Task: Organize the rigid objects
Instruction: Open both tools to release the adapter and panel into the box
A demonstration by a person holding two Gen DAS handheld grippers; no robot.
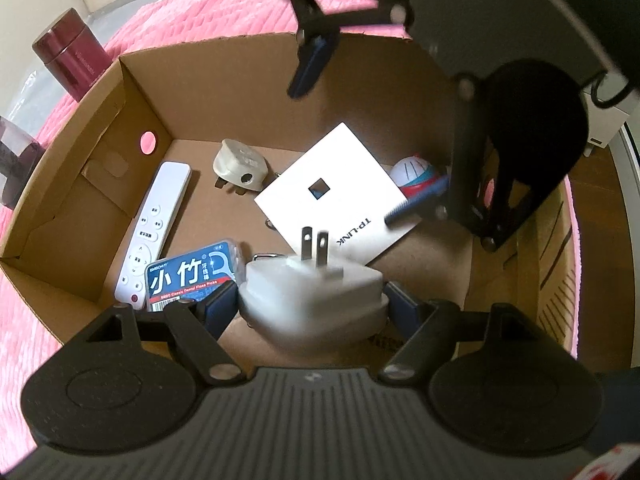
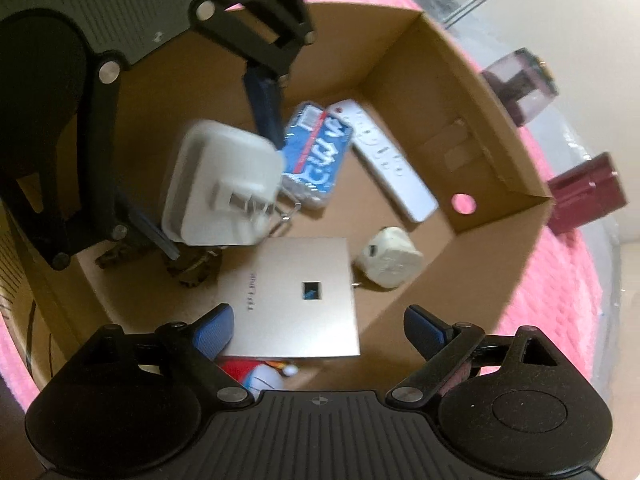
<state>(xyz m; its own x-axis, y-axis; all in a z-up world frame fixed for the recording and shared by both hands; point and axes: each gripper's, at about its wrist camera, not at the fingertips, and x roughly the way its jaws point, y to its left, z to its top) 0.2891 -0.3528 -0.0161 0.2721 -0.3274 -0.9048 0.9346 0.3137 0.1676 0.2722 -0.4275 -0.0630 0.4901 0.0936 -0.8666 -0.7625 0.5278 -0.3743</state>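
Left gripper: your left gripper (image 1: pixel 314 304) has its two blue-padded fingers (image 1: pixel 218 308) closed against the sides of a white charger (image 1: pixel 314 292). You hold it in the air above the box floor.
Charger: a rounded white block with two flat metal prongs pointing away from your left camera. From the right camera the same charger (image 2: pixel 222 184) sits clamped between the left gripper's fingers, slightly blurred.
Right gripper: your right gripper (image 2: pixel 318 330) has its fingers (image 2: pixel 214 328) spread wide apart and holds nothing. It hangs over the box, above the white panel.
Box: an open cardboard box (image 1: pixel 132 92) with tall walls and a round hole in one side. It sits on a pink quilted cloth (image 1: pixel 208 12).
White panel: a flat square panel (image 1: pixel 340 192) marked TP-LINK, with a small square opening in its middle, lies tilted on the box floor.
Remote: a long white remote (image 1: pixel 154 228) lies near the box's side wall, just beside a blue floss-pick pack (image 1: pixel 192 274).
Plug adapter: a small cream plug (image 1: pixel 240 166) lies near the far wall, beside the panel.
Toy: a red, white and blue round toy (image 1: pixel 412 174) is partly hidden behind the panel's edge.
Outside the box: a dark red can (image 1: pixel 72 54) stands on the cloth beyond the wall.
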